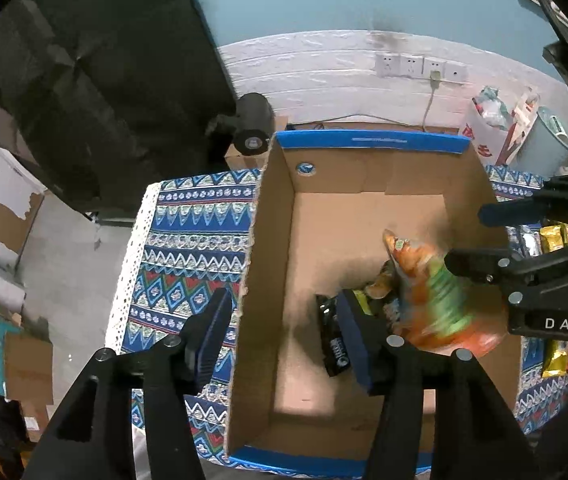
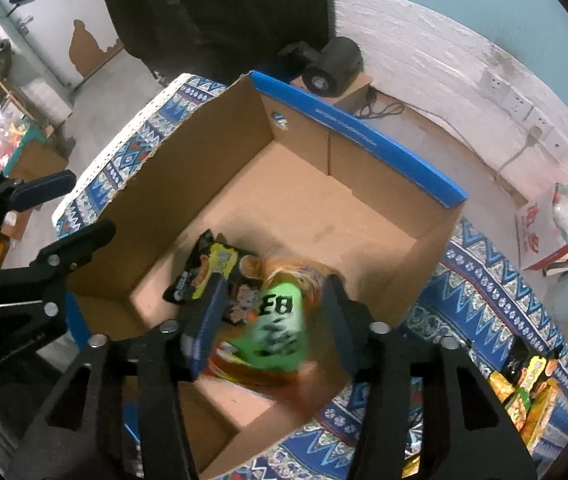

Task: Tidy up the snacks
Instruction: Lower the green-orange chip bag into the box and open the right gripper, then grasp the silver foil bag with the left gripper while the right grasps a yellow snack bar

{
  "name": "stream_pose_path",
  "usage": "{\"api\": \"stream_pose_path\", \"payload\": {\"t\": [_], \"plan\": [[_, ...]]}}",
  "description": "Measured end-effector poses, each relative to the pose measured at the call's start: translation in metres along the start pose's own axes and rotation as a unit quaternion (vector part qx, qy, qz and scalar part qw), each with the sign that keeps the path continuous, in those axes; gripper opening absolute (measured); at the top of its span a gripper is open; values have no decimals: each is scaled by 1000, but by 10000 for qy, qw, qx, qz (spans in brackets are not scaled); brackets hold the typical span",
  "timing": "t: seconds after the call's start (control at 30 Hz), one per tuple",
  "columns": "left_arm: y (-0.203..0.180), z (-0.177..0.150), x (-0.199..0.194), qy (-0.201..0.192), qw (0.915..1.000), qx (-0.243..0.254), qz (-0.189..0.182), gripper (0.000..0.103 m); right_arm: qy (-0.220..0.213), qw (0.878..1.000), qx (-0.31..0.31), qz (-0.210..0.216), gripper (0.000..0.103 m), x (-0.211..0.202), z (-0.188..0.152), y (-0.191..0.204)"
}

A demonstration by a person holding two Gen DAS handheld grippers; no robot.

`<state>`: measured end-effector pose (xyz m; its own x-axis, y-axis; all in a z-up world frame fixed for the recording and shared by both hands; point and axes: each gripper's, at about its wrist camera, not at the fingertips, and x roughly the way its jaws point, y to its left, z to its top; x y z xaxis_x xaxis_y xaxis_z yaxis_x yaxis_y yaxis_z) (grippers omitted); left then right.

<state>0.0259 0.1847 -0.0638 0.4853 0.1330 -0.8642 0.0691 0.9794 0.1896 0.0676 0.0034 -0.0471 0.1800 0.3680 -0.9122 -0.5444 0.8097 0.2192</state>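
Both grippers point steeply down over the cardboard box [image 1: 279,240] on the patterned table [image 1: 187,240]. The left gripper [image 1: 279,320] is released, straddling the box's left wall. The right gripper [image 2: 271,320] is released too; a blurred orange-green snack bag [image 2: 279,320] sits between its parted fingers, above a black packet [image 2: 203,272] inside.
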Motion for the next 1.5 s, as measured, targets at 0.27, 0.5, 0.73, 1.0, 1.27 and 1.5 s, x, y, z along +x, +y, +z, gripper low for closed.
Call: {"api": "stream_pose_path", "payload": {"t": [0.27,0.5,0.73,1.0,1.27,1.5], "plan": [[-26,3,-5,9,9996,278,-112,57,-84,9995,27,-304,64,-21,-16,-18],[-57,7,-15,-65,9979,583,-257,62,-190,9978,116,-621,65,-46,-37,-42],[-90,6,-19,-28,9954,886,-368,63,-267,9959,289,-814,66,-67,-61,-71],[-118,12,-19,135,9937,921,-622,64,-318,9932,409,-1042,66,-90,-91,-102],[-150,17,-22,172,9918,1021,-747,64,-337,9893,673,-1253,67,-106,-126,-138],[-185,18,-24,119,9875,1373,-765,64,-338,9851,975,-1378,67,-119,-155,-171]]}}
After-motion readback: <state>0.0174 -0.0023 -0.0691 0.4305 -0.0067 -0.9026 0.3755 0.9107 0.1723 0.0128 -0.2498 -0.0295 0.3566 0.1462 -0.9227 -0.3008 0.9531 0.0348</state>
